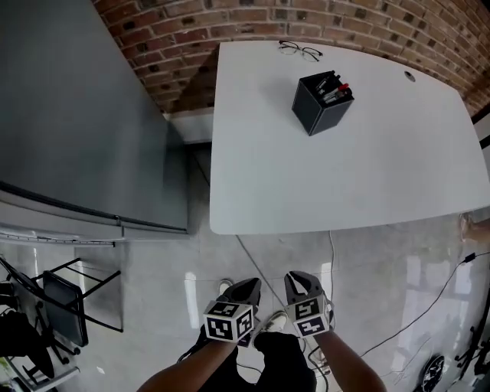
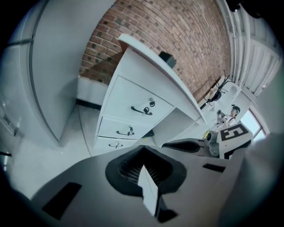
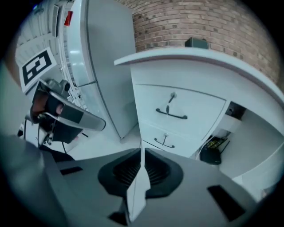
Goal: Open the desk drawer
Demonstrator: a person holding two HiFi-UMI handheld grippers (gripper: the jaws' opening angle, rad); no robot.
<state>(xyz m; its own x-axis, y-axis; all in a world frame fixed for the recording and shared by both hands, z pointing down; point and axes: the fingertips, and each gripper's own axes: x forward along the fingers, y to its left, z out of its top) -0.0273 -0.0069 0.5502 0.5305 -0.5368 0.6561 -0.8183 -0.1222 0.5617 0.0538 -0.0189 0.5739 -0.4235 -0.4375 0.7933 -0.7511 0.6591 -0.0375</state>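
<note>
The white desk (image 1: 321, 176) fills the upper head view; its drawers are hidden under the top there. In the left gripper view the drawer stack shows, with a closed top drawer (image 2: 133, 99) carrying a dark handle (image 2: 142, 110) and a key, and two closed drawers below it. The right gripper view shows the top drawer (image 3: 191, 108) and its handle (image 3: 171, 115). My left gripper (image 1: 246, 288) and right gripper (image 1: 297, 280) hang side by side over the floor, well short of the desk. Both are shut on nothing (image 2: 143, 150) (image 3: 142, 153).
A black pen holder (image 1: 321, 102) and a pair of glasses (image 1: 300, 50) sit on the desk top. A tall grey cabinet (image 1: 76, 115) stands left of the desk, a brick wall (image 1: 253, 19) behind. Cables (image 1: 429, 306) trail on the glossy floor; a black rack (image 1: 65, 302) stands lower left.
</note>
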